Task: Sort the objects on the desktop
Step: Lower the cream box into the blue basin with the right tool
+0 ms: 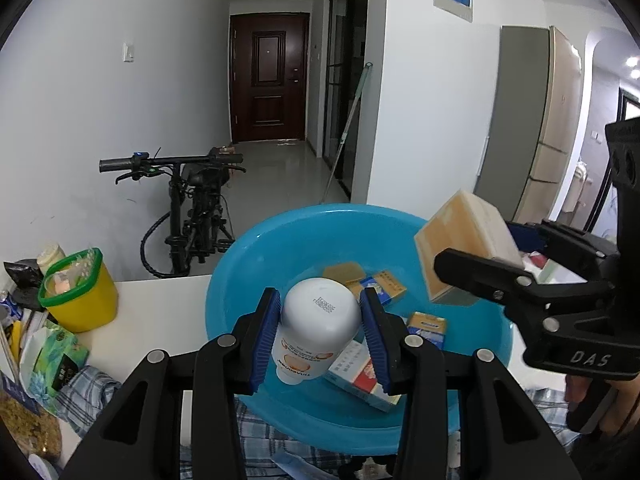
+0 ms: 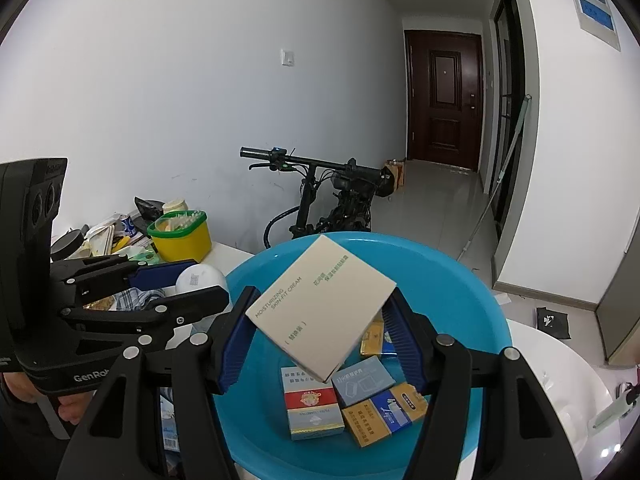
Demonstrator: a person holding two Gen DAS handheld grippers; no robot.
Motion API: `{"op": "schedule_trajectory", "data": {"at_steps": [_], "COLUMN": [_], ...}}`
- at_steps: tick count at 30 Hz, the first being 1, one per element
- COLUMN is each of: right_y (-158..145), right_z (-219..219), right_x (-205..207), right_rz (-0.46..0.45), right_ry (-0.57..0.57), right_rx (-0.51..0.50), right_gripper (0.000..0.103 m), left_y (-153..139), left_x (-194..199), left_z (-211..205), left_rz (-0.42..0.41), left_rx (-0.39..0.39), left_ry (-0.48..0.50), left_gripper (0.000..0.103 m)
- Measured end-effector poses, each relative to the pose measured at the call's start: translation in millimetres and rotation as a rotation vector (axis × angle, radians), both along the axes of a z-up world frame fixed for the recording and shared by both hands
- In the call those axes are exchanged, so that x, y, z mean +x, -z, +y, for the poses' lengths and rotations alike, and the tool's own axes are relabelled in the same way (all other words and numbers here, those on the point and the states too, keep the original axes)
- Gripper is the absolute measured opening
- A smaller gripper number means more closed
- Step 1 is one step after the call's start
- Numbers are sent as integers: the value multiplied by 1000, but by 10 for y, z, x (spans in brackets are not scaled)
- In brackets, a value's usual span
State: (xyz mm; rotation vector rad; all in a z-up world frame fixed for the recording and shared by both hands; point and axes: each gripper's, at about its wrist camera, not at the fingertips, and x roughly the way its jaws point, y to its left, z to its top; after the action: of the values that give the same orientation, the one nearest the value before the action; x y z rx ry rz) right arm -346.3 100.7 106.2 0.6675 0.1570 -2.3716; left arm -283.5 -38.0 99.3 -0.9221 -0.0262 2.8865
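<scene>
A blue plastic basin (image 1: pixel 248 256) (image 2: pixel 460 280) sits on the white table and holds several small boxes (image 2: pixel 312 408). My left gripper (image 1: pixel 320 332) is shut on a white bottle (image 1: pixel 320 316), bottom end forward, held over the near side of the basin. The bottle also shows in the right wrist view (image 2: pixel 200 278). My right gripper (image 2: pixel 320 340) is shut on a beige cream box (image 2: pixel 320 304), tilted, held above the basin. In the left wrist view the same box (image 1: pixel 464 240) hangs over the basin's right rim.
A yellow tub with a green rim (image 1: pixel 80 292) (image 2: pixel 180 236) stands on the table to the left among packets and clutter. A checked cloth (image 1: pixel 92 392) lies near the front. A black bike (image 1: pixel 192 208) stands against the wall behind the table.
</scene>
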Motion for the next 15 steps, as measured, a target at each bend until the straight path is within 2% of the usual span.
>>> {"op": "schedule_trajectory", "data": {"at_steps": [9, 15], "right_y": [-8, -20], "right_z": [107, 106], "right_x": [-41, -30], "right_rz": [-14, -19], "right_ry": [8, -12], "right_rx": [-29, -47], "right_gripper": [62, 62], "left_y": [9, 9], "left_x": [-12, -15], "left_z": [-33, 8], "left_rz": [-10, -8], "left_rx": [27, 15], "left_ry": [12, 13], "left_gripper": [44, 44]}}
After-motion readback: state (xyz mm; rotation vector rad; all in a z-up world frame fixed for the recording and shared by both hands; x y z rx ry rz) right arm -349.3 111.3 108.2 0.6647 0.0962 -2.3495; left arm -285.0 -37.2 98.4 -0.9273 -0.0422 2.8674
